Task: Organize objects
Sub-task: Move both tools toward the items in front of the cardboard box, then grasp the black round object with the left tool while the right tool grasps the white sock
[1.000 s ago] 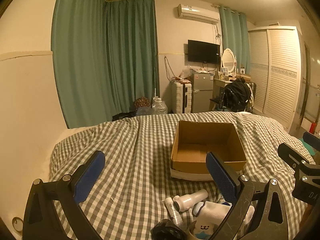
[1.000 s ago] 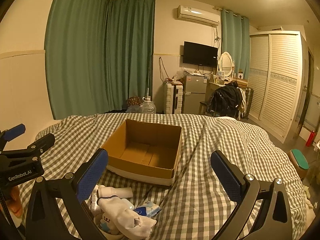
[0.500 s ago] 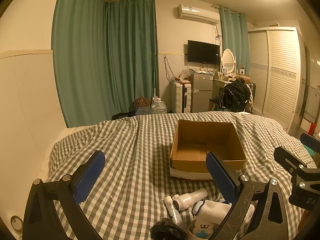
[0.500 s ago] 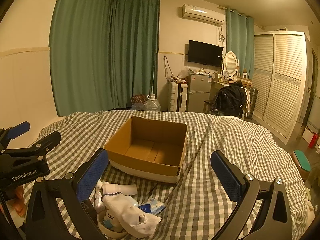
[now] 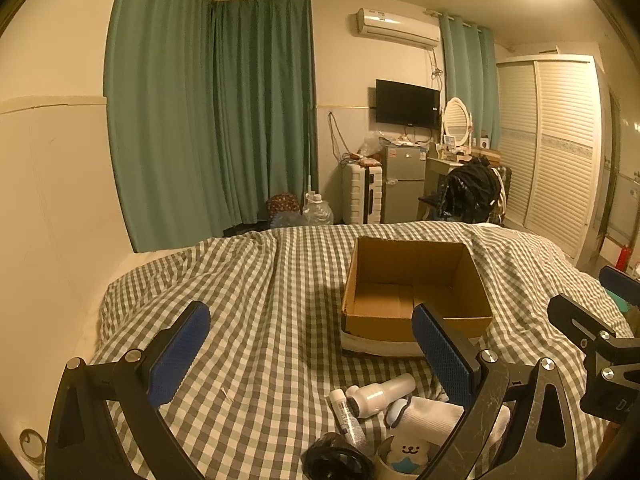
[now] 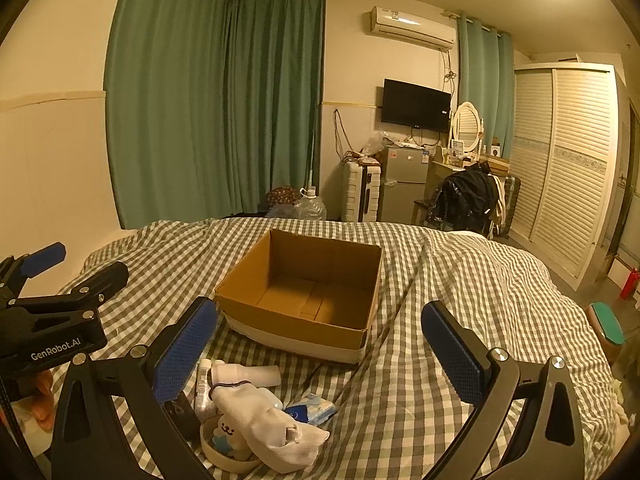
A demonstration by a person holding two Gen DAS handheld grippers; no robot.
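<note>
cardboard box [image 6: 304, 292] sits empty on the bed [image 6: 460, 280], ready for the nearby clutter; left hand-held gripper [image 5: 312, 356] and right hand-held gripper [image 6: 320, 344] hover, both released.

Black gripper [image 5: 308, 356] frames, blue textured pads [image 6: 182, 354].

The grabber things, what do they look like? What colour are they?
Both are black frames with silver screws. The left gripper and the right gripper each have two long fingers with bumpy blue pads. From the right camera, the left one's side says "GenRobot.AI" in white.
</note>
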